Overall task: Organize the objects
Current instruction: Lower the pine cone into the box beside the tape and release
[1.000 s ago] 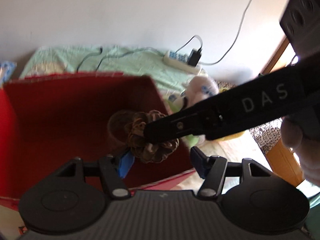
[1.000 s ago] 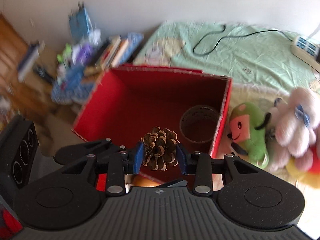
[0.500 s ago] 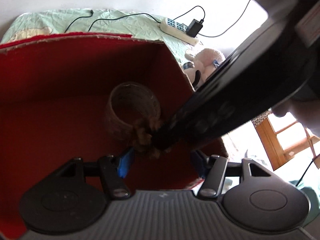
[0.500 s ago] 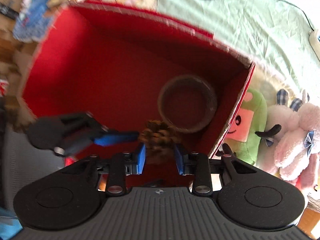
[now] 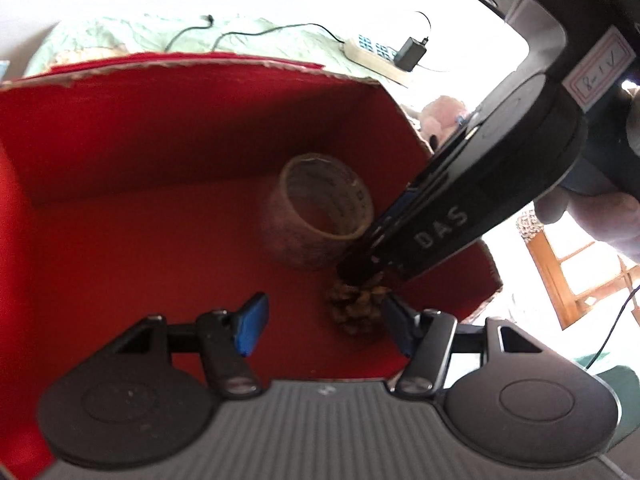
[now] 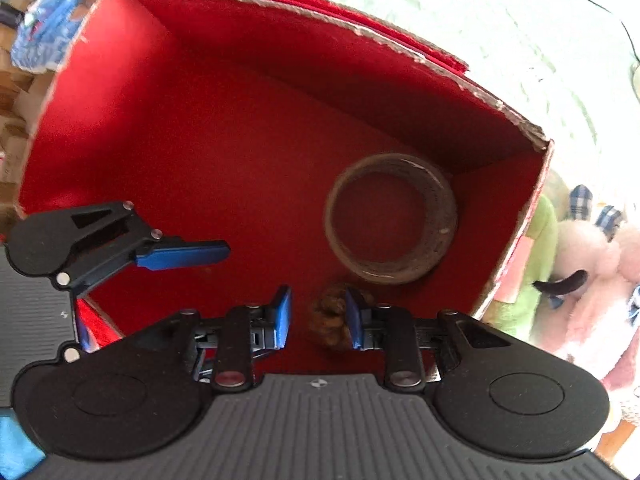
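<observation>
A brown pine cone [image 6: 330, 320] lies on the floor of the red box [image 6: 280, 80], just in front of a roll of tape [image 6: 436, 208]. My right gripper [image 6: 318, 316] is open around the cone, which sits against the right pad with red floor showing at the left pad. In the left wrist view the right gripper [image 5: 360, 268] reaches down from the upper right onto the pine cone [image 5: 356, 312]. My left gripper [image 5: 324, 328] is open and holds nothing, low inside the red box [image 5: 160, 128], with the cone near its right finger. The tape roll [image 5: 304, 248] stands behind.
The box sits on a pale green bedsheet [image 6: 500, 20] with a black cable. Plush toys [image 6: 580, 264] lie outside the right wall. A power strip [image 5: 372, 52] lies beyond the box. Books and clutter [image 6: 48, 20] are at the far left. A hand [image 5: 600, 208] holds the right gripper.
Both grippers have dropped from above the box rim down into it. The pine cone went from being held in the right gripper to resting on the box floor by the tape roll.
</observation>
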